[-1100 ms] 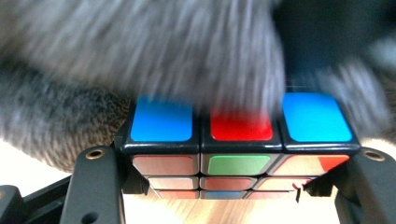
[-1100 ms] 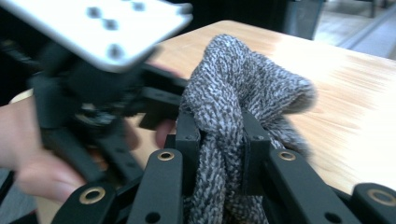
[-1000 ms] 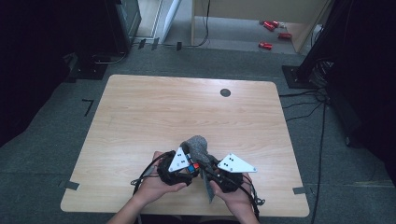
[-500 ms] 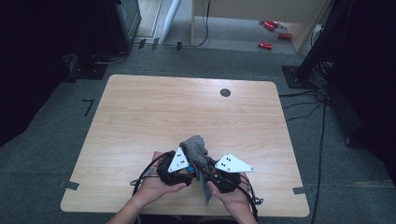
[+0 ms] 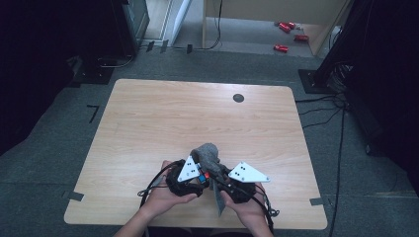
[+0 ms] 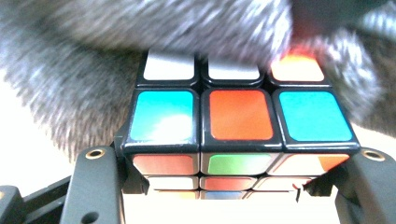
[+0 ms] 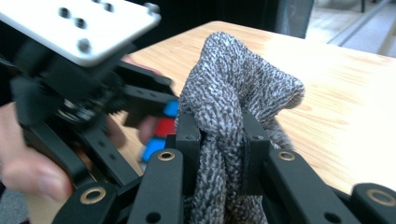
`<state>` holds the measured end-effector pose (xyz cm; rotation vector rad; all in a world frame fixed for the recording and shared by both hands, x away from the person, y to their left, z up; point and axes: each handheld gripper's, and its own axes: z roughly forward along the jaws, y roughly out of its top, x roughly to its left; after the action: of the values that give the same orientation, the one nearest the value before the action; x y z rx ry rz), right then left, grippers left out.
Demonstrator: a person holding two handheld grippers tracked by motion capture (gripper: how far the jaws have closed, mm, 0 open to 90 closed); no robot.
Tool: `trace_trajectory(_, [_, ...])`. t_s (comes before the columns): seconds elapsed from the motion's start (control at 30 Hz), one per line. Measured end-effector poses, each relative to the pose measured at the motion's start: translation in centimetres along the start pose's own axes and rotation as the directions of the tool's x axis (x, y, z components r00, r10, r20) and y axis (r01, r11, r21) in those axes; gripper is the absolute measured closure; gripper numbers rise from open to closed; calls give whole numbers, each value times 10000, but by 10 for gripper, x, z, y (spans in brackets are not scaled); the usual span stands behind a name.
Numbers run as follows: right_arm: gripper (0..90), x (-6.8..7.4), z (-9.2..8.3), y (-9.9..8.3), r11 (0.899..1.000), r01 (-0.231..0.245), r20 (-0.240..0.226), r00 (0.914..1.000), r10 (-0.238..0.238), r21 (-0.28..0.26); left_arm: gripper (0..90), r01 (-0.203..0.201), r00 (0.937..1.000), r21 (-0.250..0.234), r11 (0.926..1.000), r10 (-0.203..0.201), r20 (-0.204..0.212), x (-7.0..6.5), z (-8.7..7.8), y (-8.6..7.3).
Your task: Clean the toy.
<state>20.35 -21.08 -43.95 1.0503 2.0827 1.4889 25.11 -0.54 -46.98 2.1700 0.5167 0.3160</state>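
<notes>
Left claw (image 5: 201, 174) pinches a scrambled puzzle cube (image 6: 240, 126) by two opposite sides, low over the near middle of the wooden worktop (image 5: 163, 123). Right claw (image 7: 219, 140), just beside it, is clamped tight on a bunched grey knit cloth (image 7: 233, 93). Cloth drapes over the cube's far face, touching it. Cube tiles facing the left gripper view: teal, orange, teal.
</notes>
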Motion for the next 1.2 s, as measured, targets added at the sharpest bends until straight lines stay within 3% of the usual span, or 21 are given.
trace_trajectory(0.07, [755, -1, -1, 0, 10000, -27, -54, 10000, 27, 5, 349, 167, 9999, -78, 9998, -167, 18, 3, -2, 0])
trace_trajectory(0.17, [754, 9, 1, 2, 9998, 203, -320, 9993, -202, 10, 349, 234, 9997, -61, 9997, -233, 100, 1, 0, -1])
trace_trajectory(0.23, [753, 20, 5, 1, 9987, 493, -649, 9967, -485, 112, 349, 65, 9998, 27, 10000, -65, 176, -4, 4, 0])
trace_trajectory(0.3, [752, 27, 8, 0, 9967, 759, -683, 9949, -739, 277, 349, -117, 9997, 50, 9999, 116, 208, -8, 5, 0])
trace_trajectory(0.4, [753, 19, 7, 1, 9989, 428, -589, 9974, -418, 166, 350, -88, 9998, 1, 10000, 88, 188, -6, 3, 0])
trace_trajectory(0.5, [755, 5, 2, 1, 10000, 58, -166, 9998, -58, 31, 349, 14, 9999, -36, 10000, -14, 122, -2, 1, -1])
trace_trajectory(0.57, [755, 3, 0, 1, 10000, -26, -125, 9999, 26, 13, 350, 95, 9998, -89, 9999, -94, 169, 0, 0, -1])
trace_trajectory(0.73, [752, 25, 7, -1, 9983, 569, -731, 9958, -558, 135, 349, -38, 9999, 12, 10000, 38, 164, -4, 3, -1])
trace_trajectory(0.8, [750, 30, 9, -1, 9968, 773, -748, 9943, -756, 201, 349, 3, 9998, 3, 10000, -3, 175, -4, 3, -1])
trace_trajectory(0.87, [752, 24, 8, 0, 9983, 555, -777, 9955, -542, 147, 349, 18, 9999, -50, 10000, -17, 143, -2, 2, -1])
trace_trajectory(1.03, [753, 0, 0, 0, 10000, 73, -173, 9998, -73, -24, 349, 55, 9999, -86, 9999, -54, 92, 2, -2, -2])
trace_trajectory(1.2, [748, -8, -2, 0, 9999, -85, -462, 9989, 80, -108, 349, 199, 9998, -273, 9994, -198, 34, 7, -6, -2])
